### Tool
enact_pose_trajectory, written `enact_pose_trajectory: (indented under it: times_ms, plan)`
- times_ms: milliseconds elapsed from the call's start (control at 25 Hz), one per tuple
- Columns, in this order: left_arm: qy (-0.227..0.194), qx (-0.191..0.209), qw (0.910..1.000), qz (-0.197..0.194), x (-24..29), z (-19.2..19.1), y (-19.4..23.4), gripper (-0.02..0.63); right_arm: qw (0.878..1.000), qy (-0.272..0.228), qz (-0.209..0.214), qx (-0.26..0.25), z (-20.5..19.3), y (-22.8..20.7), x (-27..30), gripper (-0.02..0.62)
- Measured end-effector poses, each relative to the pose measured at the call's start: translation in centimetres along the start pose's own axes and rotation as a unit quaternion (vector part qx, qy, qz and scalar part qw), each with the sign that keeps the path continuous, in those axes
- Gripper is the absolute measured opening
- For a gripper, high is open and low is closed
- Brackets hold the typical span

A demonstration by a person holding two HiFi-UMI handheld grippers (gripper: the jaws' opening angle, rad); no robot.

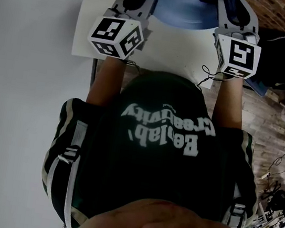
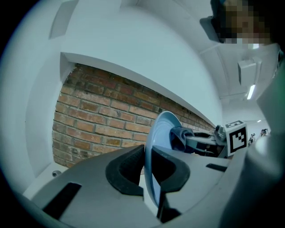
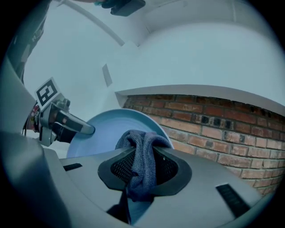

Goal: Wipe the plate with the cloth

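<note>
We face a brick wall [image 3: 213, 129] beyond a white counter [image 1: 168, 45]. Over the counter we hold a pale blue plate [image 3: 100, 129], which the left gripper view shows edge-on. Our left gripper [image 2: 149, 171] is clamped narrowly on its rim. Our right gripper [image 3: 144, 167] is closed on a bunched dark blue cloth [image 3: 141, 147] just in front of the plate's face. It seems to touch the plate, though we cannot be sure.
</note>
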State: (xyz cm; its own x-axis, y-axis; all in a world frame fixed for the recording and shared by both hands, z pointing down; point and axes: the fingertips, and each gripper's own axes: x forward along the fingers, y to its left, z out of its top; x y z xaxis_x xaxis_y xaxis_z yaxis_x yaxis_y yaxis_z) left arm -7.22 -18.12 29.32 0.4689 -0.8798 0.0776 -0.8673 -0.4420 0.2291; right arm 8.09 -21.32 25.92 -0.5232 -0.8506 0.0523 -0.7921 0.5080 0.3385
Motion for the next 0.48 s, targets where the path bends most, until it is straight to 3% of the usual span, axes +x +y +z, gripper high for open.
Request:
enact_pose_trajectory:
  times_ms: [240, 480]
  plan:
    - [-0.005, -0.006, 0.9998, 0.017, 0.8, 1.0, 1.5, 0.023, 0.998, 0.056, 0.035, 0.01, -3.9, 2.0, 0.3, 0.08]
    - [-0.01, -0.009, 0.9997, 0.02, 0.5, 1.2, 2.2, 0.025, 0.992, 0.087, 0.086, 0.011, -6.0, 6.8, 0.0, 0.081]
